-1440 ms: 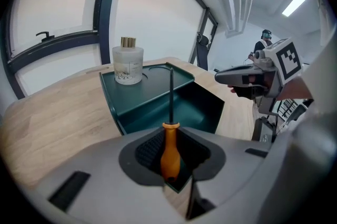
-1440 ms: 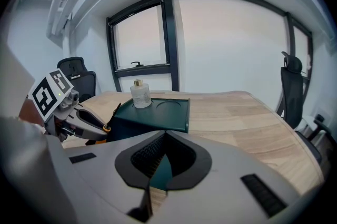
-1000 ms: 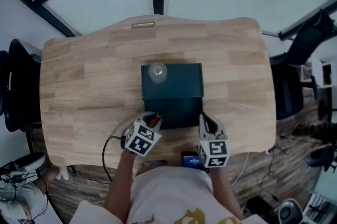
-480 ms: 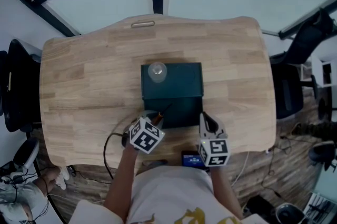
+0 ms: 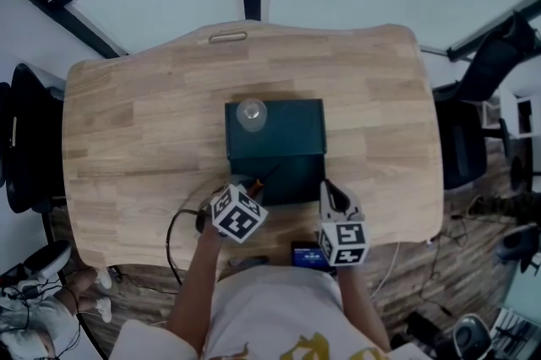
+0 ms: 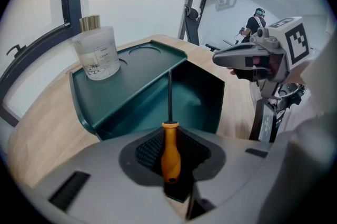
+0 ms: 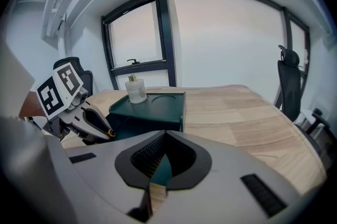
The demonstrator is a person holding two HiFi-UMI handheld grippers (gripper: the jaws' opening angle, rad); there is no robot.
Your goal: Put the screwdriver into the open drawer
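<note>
A dark green box [image 5: 287, 130] stands mid-table, its open drawer [image 5: 292, 179] pulled out toward me. My left gripper [image 5: 251, 193] is at the drawer's front left corner, shut on the screwdriver [image 5: 259, 179]. In the left gripper view the orange handle [image 6: 170, 157] sits between the jaws of the left gripper [image 6: 169, 165], and the thin shaft [image 6: 169, 94] points over the drawer's inside [image 6: 195, 99]. My right gripper [image 5: 330, 191] hovers at the drawer's front right corner, jaws together and empty; the right gripper [image 7: 157, 170] looks across at the box [image 7: 152, 107].
A glass bottle [image 5: 252, 115] stands on the box's top left. A dark device with a blue screen [image 5: 306, 255] and a black cable [image 5: 173, 231] lie at the table's near edge. Office chairs [image 5: 30, 139] flank the table. A person [image 6: 255, 20] stands far off.
My left gripper has shifted a little right and forward with the screwdriver, bringing the shaft over the drawer. The right gripper has barely moved.
</note>
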